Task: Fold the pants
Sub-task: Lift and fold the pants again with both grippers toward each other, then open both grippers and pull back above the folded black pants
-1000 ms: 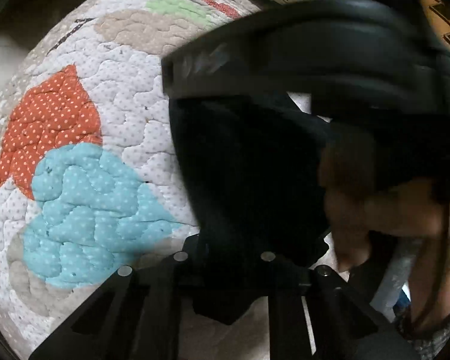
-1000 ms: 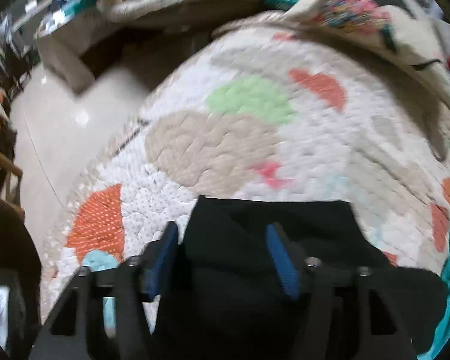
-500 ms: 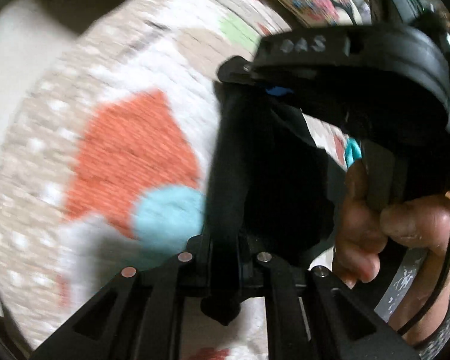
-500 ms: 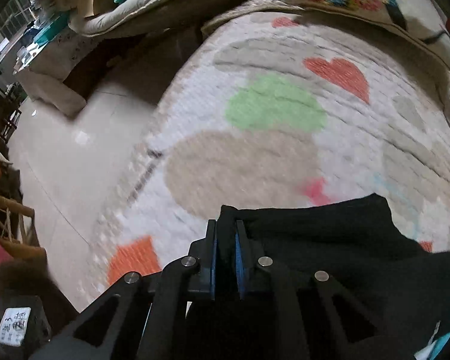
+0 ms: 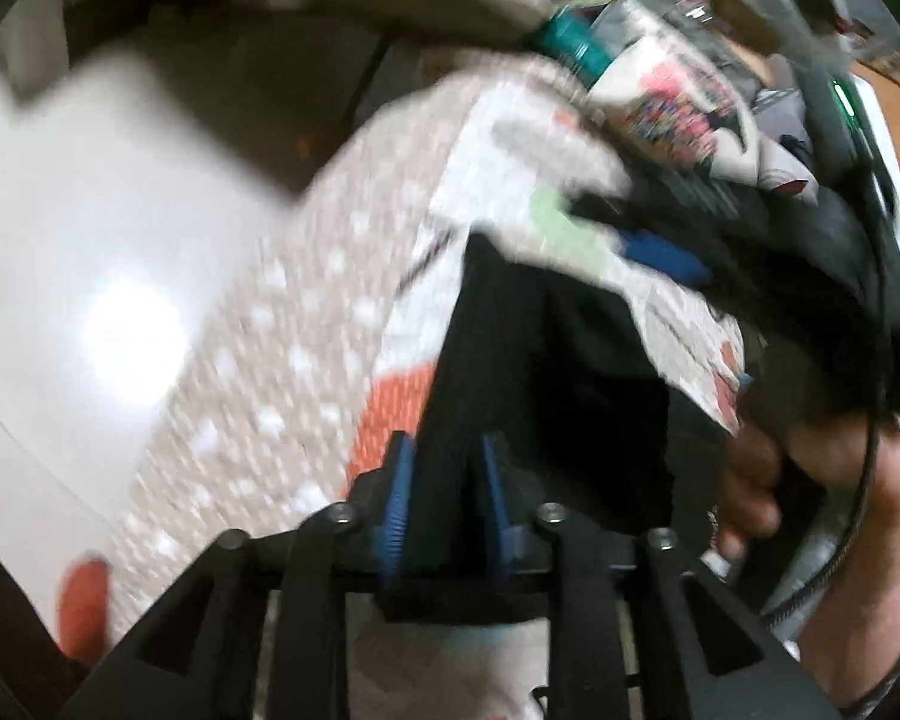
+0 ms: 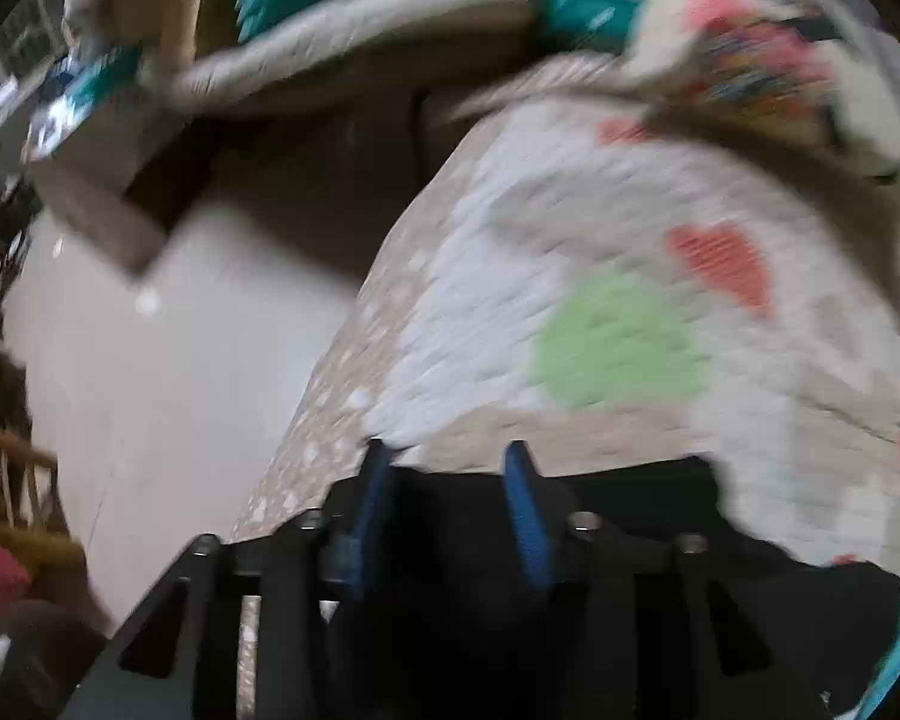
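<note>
The black pants (image 5: 546, 372) lie on a quilted bedspread (image 5: 306, 324) with coloured hearts. In the left wrist view my left gripper (image 5: 444, 450) has its blue pads a little apart, with a fold of the black cloth between them. The other gripper and the hand holding it (image 5: 810, 468) are close at the right. In the right wrist view my right gripper (image 6: 447, 456) stands open over the near edge of the pants (image 6: 630, 516), its blue pads wide apart and holding nothing. Both views are motion-blurred.
The bedspread (image 6: 600, 276) ends at the left, with a pale shiny floor (image 6: 168, 348) beyond. A patterned pillow (image 6: 768, 54) and a beige rolled blanket (image 6: 360, 42) lie at the far end. Furniture stands at the far left (image 6: 6, 468).
Both grippers were shut on the pants half a second ago; now the right one has opened wide and the left one has opened a little. Both views have swung toward the bed's edge and floor.
</note>
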`<state>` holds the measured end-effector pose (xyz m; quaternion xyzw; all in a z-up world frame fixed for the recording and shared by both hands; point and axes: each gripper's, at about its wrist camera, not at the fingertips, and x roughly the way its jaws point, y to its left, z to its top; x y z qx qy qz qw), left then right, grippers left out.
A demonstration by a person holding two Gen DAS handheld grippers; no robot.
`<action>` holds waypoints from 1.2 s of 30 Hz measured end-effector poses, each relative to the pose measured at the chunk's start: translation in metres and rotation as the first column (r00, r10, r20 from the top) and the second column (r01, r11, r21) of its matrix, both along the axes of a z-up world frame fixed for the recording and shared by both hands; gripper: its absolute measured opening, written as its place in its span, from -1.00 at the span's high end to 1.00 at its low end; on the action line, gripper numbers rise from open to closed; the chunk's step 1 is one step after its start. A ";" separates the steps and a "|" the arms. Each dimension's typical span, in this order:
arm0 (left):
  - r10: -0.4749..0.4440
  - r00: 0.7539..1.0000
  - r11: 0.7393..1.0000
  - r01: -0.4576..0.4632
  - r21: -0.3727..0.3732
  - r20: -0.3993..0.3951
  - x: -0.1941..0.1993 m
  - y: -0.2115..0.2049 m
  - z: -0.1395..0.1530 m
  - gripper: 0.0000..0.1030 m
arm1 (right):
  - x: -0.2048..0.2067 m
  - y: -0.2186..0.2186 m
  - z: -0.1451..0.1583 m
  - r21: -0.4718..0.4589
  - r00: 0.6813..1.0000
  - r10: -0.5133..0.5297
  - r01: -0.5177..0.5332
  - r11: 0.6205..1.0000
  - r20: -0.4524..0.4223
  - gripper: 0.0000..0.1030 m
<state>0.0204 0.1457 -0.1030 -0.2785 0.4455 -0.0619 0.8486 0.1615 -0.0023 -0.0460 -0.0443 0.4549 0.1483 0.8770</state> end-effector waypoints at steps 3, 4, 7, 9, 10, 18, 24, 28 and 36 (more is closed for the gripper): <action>0.006 0.991 0.989 -0.026 0.144 0.137 -0.015 -0.016 0.024 0.25 | -0.033 -0.047 0.022 0.029 0.993 -0.077 0.075 0.997 0.090 -0.18; -0.003 0.987 0.983 -0.027 0.180 0.163 -0.016 -0.023 0.031 0.23 | -0.048 -0.063 0.025 0.035 0.988 -0.099 0.096 0.995 0.115 -0.21; -0.052 0.975 0.965 -0.007 0.263 0.217 -0.019 -0.037 0.048 0.15 | -0.090 -0.099 0.024 0.047 0.975 -0.163 0.158 0.986 0.149 -0.24; -0.074 0.968 0.955 0.000 0.298 0.240 -0.024 -0.047 0.060 0.10 | -0.118 -0.127 0.019 0.079 0.964 -0.206 0.196 0.977 0.168 -0.25; -0.093 0.961 0.945 0.003 0.327 0.260 -0.024 -0.058 0.070 0.05 | -0.132 -0.138 0.016 0.095 0.958 -0.227 0.213 0.972 0.175 -0.26; -0.243 0.850 0.829 -0.068 0.555 0.467 -0.101 -0.123 0.130 -0.67 | -0.202 -0.196 0.003 0.268 0.921 -0.346 0.293 0.918 0.179 -0.34; -0.324 0.828 0.823 0.008 0.568 0.458 -0.121 -0.154 0.151 -0.74 | -0.218 -0.227 0.002 0.365 0.890 -0.430 0.354 0.861 0.151 -0.35; -0.334 0.836 0.823 0.034 0.566 0.435 -0.129 -0.162 0.158 -0.74 | -0.225 -0.239 0.006 0.397 0.869 -0.467 0.376 0.837 0.161 -0.36; -0.329 0.848 0.817 0.035 0.575 0.416 -0.133 -0.168 0.157 -0.74 | -0.231 -0.240 0.008 0.385 0.862 -0.473 0.379 0.841 0.184 -0.38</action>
